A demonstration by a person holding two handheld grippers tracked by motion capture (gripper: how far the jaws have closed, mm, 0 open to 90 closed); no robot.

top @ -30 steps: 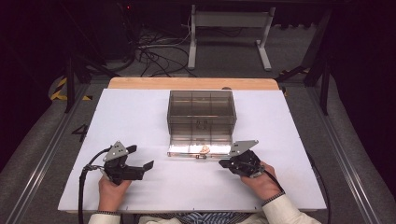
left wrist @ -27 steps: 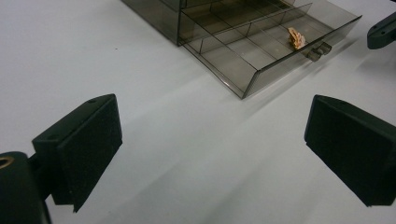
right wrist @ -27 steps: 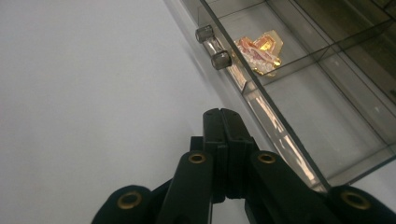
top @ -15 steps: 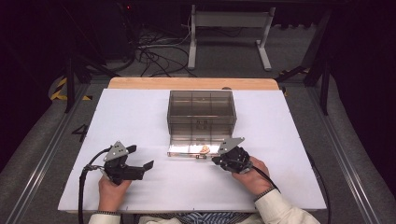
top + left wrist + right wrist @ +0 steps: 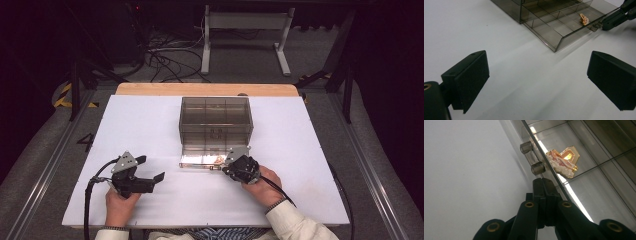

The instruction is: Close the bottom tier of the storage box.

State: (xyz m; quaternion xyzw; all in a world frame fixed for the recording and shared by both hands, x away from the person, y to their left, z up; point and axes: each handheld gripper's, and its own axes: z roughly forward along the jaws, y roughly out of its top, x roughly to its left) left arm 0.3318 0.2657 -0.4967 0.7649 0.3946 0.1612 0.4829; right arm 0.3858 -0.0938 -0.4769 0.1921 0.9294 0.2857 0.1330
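Drawer [image 5: 202,161] of the smoky organizer box [image 5: 216,120] stood pulled out, centre of the high view; gold brooch [image 5: 564,161] lay inside it. Right tongs [image 5: 544,185], pressed together and empty, sat just below the drawer handle [image 5: 532,158]. Left tongs [image 5: 150,172], spread apart, idled lower left. Judgement: closing the drawer remained.

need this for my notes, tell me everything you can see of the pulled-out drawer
The drawer is smoky clear plastic, pulled out at the foot of the cabinet onto the white table. Thin walls split it into compartments; one holds a gold and pink trinket. Its front carries a clear bar handle, with the shut right tool just short of it.
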